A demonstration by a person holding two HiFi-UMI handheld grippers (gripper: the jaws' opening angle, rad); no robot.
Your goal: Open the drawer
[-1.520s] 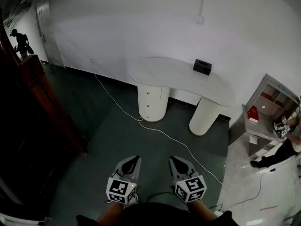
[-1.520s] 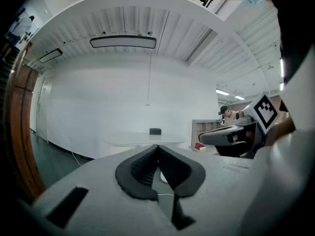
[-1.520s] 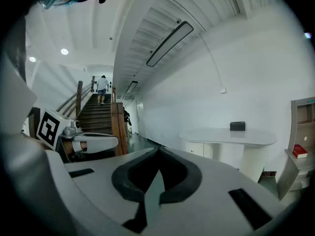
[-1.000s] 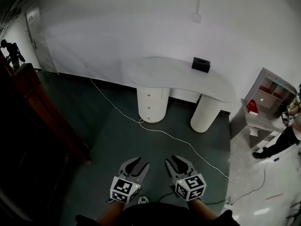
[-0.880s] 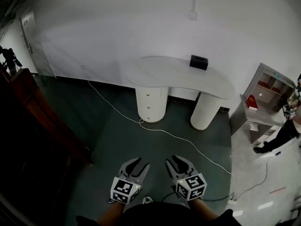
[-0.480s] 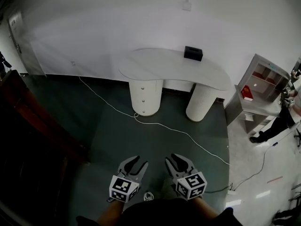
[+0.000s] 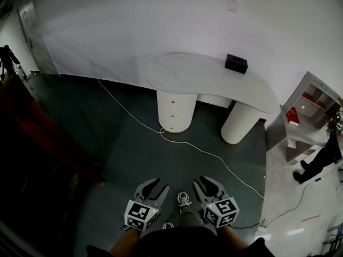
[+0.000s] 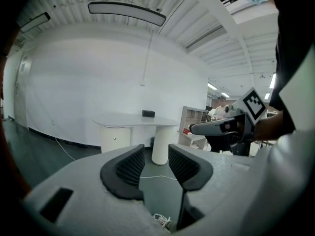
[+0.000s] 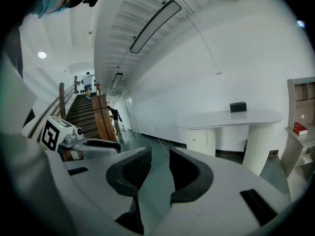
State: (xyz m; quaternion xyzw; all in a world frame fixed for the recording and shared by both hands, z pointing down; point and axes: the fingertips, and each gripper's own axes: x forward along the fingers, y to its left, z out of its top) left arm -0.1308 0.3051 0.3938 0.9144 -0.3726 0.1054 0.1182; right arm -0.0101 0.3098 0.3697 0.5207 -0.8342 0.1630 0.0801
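Left gripper & right gripper: jaws apart, empty, well apart from table; drawer looks shut, task not begun.

Looks like a bare test hall or studio space, not anyone's home. Plain white walls, dark green floor, long strip lights on a slatted ceiling, one white desk, a loose cable and a wooden staircase

Surface: a white kidney-shaped tabletop surface is standing on two round white pedestals.
On it: a small black box is sitting near the back edge.
Floor: the dark green floor is carrying a thin white cable.
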